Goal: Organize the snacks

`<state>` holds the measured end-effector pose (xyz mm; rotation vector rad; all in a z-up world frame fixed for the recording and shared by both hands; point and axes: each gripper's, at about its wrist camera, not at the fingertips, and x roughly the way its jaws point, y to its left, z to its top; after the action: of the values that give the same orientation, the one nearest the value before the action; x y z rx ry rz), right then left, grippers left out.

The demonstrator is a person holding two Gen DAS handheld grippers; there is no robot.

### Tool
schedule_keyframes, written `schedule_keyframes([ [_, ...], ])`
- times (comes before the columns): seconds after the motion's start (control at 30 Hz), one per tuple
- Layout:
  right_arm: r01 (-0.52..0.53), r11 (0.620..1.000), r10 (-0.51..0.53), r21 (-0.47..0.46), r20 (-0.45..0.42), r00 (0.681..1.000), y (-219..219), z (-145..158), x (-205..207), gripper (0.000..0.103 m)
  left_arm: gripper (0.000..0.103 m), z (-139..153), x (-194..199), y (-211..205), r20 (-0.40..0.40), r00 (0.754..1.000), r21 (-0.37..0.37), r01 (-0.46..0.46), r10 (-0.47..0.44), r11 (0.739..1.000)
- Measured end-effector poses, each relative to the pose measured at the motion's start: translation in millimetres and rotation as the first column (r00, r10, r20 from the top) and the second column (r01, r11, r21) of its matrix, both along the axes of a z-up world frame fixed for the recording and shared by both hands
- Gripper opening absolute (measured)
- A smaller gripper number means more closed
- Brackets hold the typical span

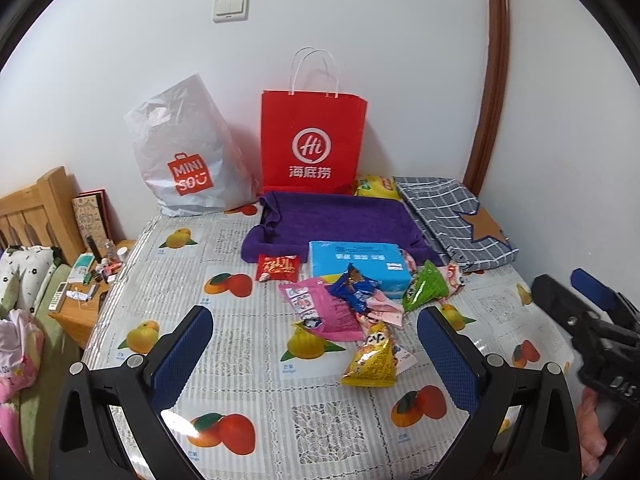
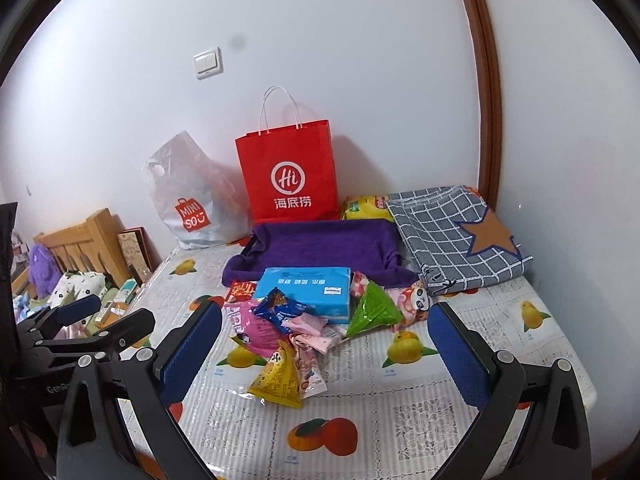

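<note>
A heap of snacks lies mid-table: a yellow triangular pack point(image 1: 372, 364) point(image 2: 278, 378) nearest me, a pink pouch point(image 1: 324, 312) point(image 2: 252, 326), a dark blue wrapper point(image 1: 354, 286) point(image 2: 280, 306), a green triangular pack point(image 1: 426, 288) point(image 2: 372, 310), a small red packet point(image 1: 278, 268) and a light blue box point(image 1: 358, 264) point(image 2: 308, 284). My left gripper point(image 1: 316, 320) is open, its blue pads well apart, hovering in front of the heap. My right gripper point(image 2: 326, 320) is open too, just short of the heap, with nothing between its fingers.
A red paper bag point(image 1: 312, 140) point(image 2: 290, 172) and a white plastic bag point(image 1: 188, 156) point(image 2: 188, 196) stand against the wall. A purple cloth point(image 1: 332, 220) point(image 2: 320, 244) and checked fabric point(image 1: 452, 216) point(image 2: 452, 232) lie behind the snacks. A cluttered wooden bedside stand point(image 1: 80, 300) sits left.
</note>
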<state>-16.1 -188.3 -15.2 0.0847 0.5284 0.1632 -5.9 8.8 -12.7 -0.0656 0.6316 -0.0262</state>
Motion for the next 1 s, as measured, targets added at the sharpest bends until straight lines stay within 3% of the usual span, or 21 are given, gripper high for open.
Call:
schedule_keyframes([
  [0.2,0.014,1.000,-0.014,0.011,-0.008,1.000,-2.0,-3.3,4.6,0.102,0.102,2.0,-2.5,-2.5,0.015,1.000,0.014,0.005,-0.005,1.000],
  [0.7,0.042,0.997,-0.044,-0.060,-0.039,0.998,10.0,-7.6,12.0,0.102,0.102,-2.1,1.5,10.1,0.005,1.000,-0.001,-0.030,0.030,1.000],
  [1.0,0.013,1.000,-0.013,-0.010,-0.051,0.999,8.3,-14.1,17.2,0.102,0.102,-12.6,14.4,21.8,-0.029,0.999,-0.017,-0.034,0.034,0.999],
])
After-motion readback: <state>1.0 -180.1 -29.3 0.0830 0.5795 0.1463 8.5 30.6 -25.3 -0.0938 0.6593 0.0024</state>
